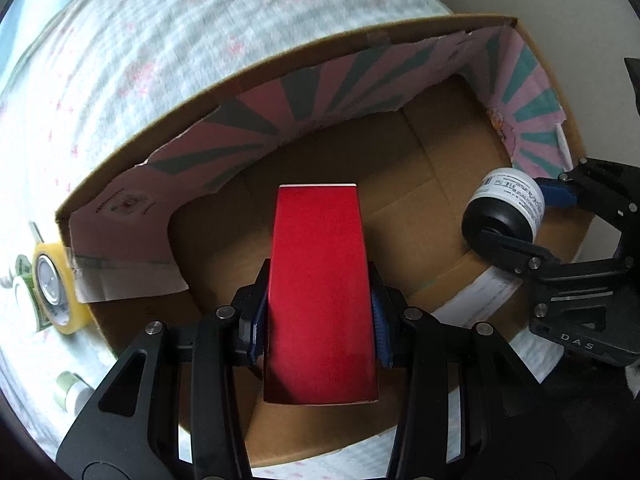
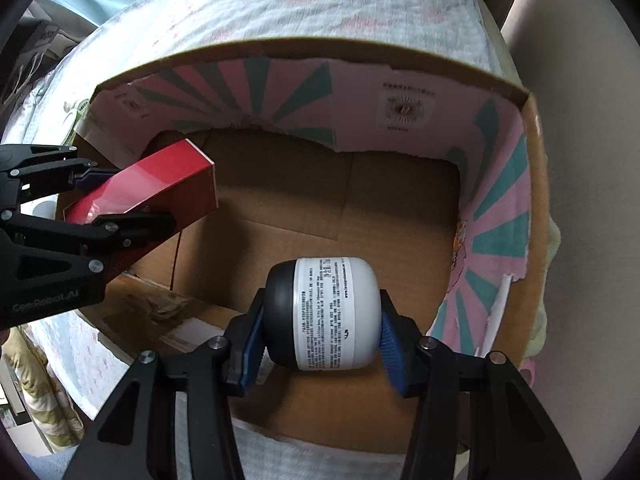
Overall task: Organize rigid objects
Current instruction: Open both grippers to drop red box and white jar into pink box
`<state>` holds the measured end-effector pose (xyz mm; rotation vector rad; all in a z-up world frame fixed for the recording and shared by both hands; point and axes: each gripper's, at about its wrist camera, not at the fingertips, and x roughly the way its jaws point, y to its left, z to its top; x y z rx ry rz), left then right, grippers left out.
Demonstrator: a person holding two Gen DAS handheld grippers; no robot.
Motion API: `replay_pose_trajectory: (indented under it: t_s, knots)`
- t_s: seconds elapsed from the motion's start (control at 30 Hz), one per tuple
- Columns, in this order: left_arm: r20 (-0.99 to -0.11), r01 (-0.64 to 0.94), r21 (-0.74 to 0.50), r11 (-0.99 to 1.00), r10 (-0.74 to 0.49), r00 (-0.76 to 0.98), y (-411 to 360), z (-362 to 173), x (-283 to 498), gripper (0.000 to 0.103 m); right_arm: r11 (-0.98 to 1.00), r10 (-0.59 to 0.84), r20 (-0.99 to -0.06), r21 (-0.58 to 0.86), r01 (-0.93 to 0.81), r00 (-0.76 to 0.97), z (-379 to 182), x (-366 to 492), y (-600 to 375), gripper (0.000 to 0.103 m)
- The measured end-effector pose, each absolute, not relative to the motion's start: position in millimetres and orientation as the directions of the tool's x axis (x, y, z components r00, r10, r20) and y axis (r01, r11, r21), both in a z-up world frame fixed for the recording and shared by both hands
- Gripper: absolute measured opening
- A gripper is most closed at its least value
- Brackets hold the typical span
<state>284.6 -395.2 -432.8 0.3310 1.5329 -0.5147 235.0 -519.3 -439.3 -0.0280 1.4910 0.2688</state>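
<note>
- Downward through the left wrist view, we see the left gripper (image 1: 318, 326) pinching a glossy red rectangular carton (image 1: 320, 280) between its blue pads, one pad on each long side.
- We hold that carton over the brown floor of an open cardboard box (image 1: 420, 168) whose inner walls carry pink and teal stripes; whether the carton touches the floor we cannot tell.
- We find the right gripper (image 1: 516, 220) at the box's right wall, clamped on a white cylindrical jar with a black lid and a printed label (image 1: 504, 208).
- Outside the box's left wall, on the pale patterned quilt (image 1: 160, 40), lies a roll of clear yellowish tape (image 1: 56, 292), with a small white and green bottle (image 1: 72, 394) near the box's lower left corner.
- Next, in the right wrist view, we see the right gripper (image 2: 322, 334) squeezing the jar (image 2: 324, 312) by its two ends, lid to the left, above the near edge of the box floor (image 2: 320, 200).
- We see the left gripper (image 2: 116, 196) at the box's left wall, gripping the red carton (image 2: 160, 188), which tilts down into the box.
</note>
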Motion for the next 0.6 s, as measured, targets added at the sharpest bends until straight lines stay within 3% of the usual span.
replay_pose_trajectory:
  t_s: [0.1, 0.13, 0.17, 0.2, 0.23, 0.27, 0.43, 0.6]
  knots:
    - [-0.997, 0.526, -0.073, 0.847, -0.073, -0.02, -397, -431, 284, 0.039, 0.968, 0.155, -0.984, 0.135, -0.21, 0.083, -435, 234, -521, 0.046]
    - [-0.998, 0.536, -0.058, 0.842, -0.062, -0.011, -398, -429, 283, 0.048, 0.97, 0.142, -0.984, 0.117, -0.215, 0.107, -432, 230, -520, 0.046]
    - [-0.998, 0.553, -0.049, 0.832, -0.068, 0.013, -399, -423, 281, 0.089, 0.971, 0.134, -0.982, 0.103, -0.217, 0.134, -428, 228, -521, 0.048]
    - [-0.997, 0.559, -0.046, 0.828, -0.076, 0.03, -399, -417, 280, 0.101, 0.973, 0.125, -0.981, 0.092, -0.212, 0.15, -424, 227, -520, 0.07]
    - [-0.994, 0.561, -0.05, 0.827, -0.095, 0.052, -397, -410, 280, 0.103, 0.975, 0.105, -0.985, 0.075, -0.211, 0.136, -423, 226, -521, 0.1]
    - [-0.991, 0.554, -0.054, 0.83, -0.115, 0.075, -394, -402, 280, 0.103, 0.973, 0.098, -0.988, 0.069, -0.221, 0.121, -421, 225, -522, 0.103]
    - [-0.99, 0.519, -0.056, 0.853, -0.115, 0.08, -379, -392, 285, 0.103, 0.971, 0.202, -0.972, 0.182, -0.156, 0.123, -408, 213, -544, 0.103]
    - [-0.99, 0.491, -0.076, 0.868, -0.124, 0.066, -366, -384, 284, 0.103, 0.977, 0.189, -0.973, 0.172, -0.128, 0.133, -403, 209, -558, 0.103]
